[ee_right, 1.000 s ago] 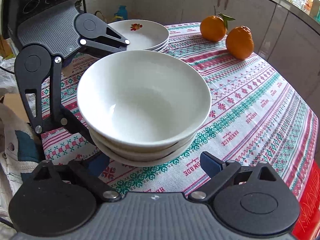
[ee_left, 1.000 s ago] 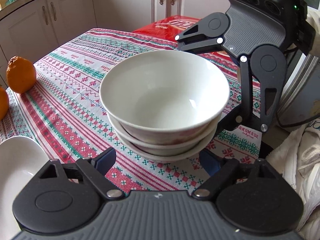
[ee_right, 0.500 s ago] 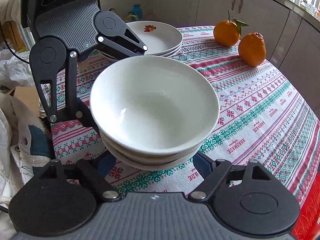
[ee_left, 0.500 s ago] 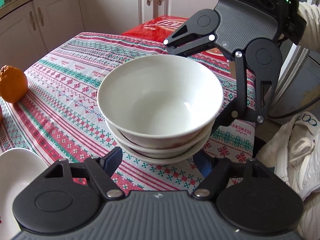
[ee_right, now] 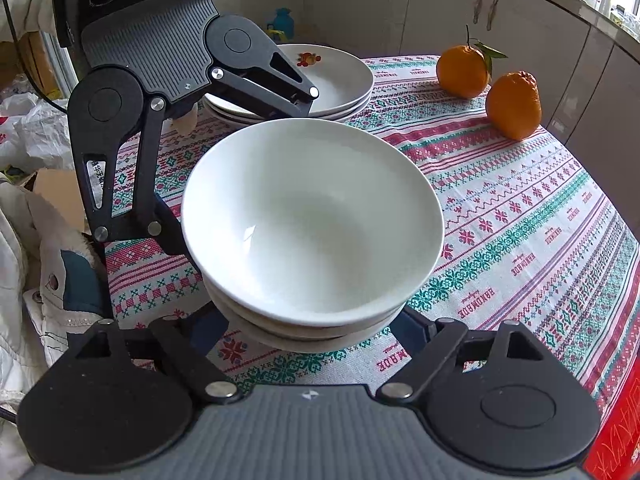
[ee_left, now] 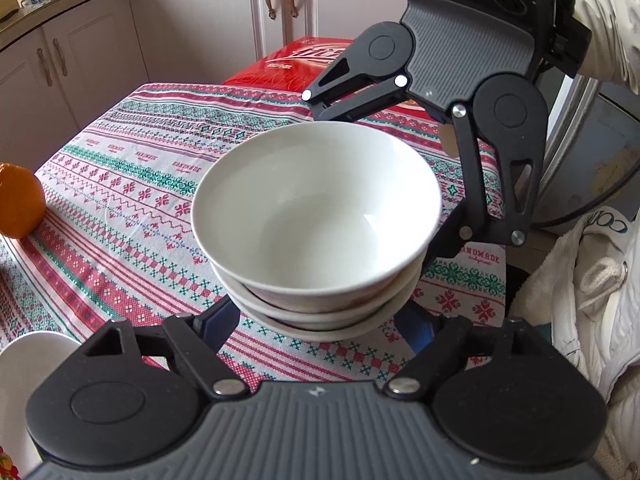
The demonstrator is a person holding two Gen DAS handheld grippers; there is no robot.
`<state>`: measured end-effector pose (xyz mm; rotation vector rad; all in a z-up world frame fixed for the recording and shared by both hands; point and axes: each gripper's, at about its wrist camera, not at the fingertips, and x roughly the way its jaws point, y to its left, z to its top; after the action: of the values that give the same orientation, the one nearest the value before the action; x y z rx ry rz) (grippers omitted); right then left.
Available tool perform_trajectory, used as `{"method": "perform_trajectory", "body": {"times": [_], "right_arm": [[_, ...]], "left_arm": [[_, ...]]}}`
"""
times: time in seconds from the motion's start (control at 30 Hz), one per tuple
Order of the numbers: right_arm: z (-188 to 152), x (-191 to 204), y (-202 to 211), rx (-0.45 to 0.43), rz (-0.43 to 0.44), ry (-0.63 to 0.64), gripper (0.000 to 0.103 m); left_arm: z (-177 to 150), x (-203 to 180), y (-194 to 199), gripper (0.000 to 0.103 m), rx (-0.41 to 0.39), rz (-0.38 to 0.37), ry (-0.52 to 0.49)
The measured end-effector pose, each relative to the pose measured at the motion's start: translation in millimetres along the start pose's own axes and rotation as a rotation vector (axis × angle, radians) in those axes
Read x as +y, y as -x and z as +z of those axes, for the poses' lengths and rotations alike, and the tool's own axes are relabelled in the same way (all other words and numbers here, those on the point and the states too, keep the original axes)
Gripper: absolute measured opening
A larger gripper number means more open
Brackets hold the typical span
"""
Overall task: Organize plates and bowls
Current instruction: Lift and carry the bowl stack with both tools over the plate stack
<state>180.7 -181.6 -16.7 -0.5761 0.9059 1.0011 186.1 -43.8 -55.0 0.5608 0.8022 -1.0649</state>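
Three white bowls [ee_left: 316,216] nested in one stack, glazed ceramic, smooth and glossy, round with deep curved walls and thin rims. Plain inside, a small bright glint low on the top bowl's wall. A faint reddish pattern just visible on the outside of a lower bowl. Standing upright near the front edge of the worktop, on a woven tablecloth [ee_right: 520,220] banded in red, green and white cross-stitch motifs.

Left tongs [ee_left: 320,320] set around the foot of the stack from one side, right tongs [ee_right: 310,328] around it from the opposite side. Matte black linkages, ribbed grey bodies, silver pivot pins, blue pads at the tips. Both pairs of jaws spread wide and opening, the stack between them. Pad tips tucked under the lowest rim, so cannot tell whether pressing on the bowl or clear of it.

Beyond the left tongs, several shallow white plates [ee_right: 340,80] piled together, a small fruit motif on the top one. Two oranges [ee_right: 462,70], dimpled skin, one with stalk and leaf, well apart from the bowls at the far side. Glossy red box [ee_left: 288,68] at the other end of the worktop. Cream panelled cupboards [ee_left: 200,32] with brass handles behind. Pale sleeve [ee_left: 608,28] behind the right tongs.
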Motion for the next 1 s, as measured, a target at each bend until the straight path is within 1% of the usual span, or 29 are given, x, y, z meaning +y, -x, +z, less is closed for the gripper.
{"method": "perform_trajectory", "body": {"times": [0.13,0.4,0.6,0.7,0.83,1.0], "right_arm": [[1,0,0,0.004,0.002,0.003,0.09],[2,1,2,0.006,0.003,0.001,0.09],[10,0,6,0.009,-0.005,0.015,0.09],[20,1,9,0.008,-0.01,0.041,0.09],[41,2,12,-0.001,-0.01,0.091,0.09],[77,1,8,-0.028,-0.006,0.167,0.09]], "left_arm": [[2,-2,0,0.085,0.003,0.002,-0.037],[2,-1,1,0.083,0.005,-0.009,-0.031],[2,0,10,0.083,-0.015,0.011,-0.024],[0,2,20,0.083,-0.029,0.028,-0.012],[-3,9,39,0.083,-0.048,0.057,0.011],[-12,22,68,0.083,-0.068,0.131,0.039]]}}
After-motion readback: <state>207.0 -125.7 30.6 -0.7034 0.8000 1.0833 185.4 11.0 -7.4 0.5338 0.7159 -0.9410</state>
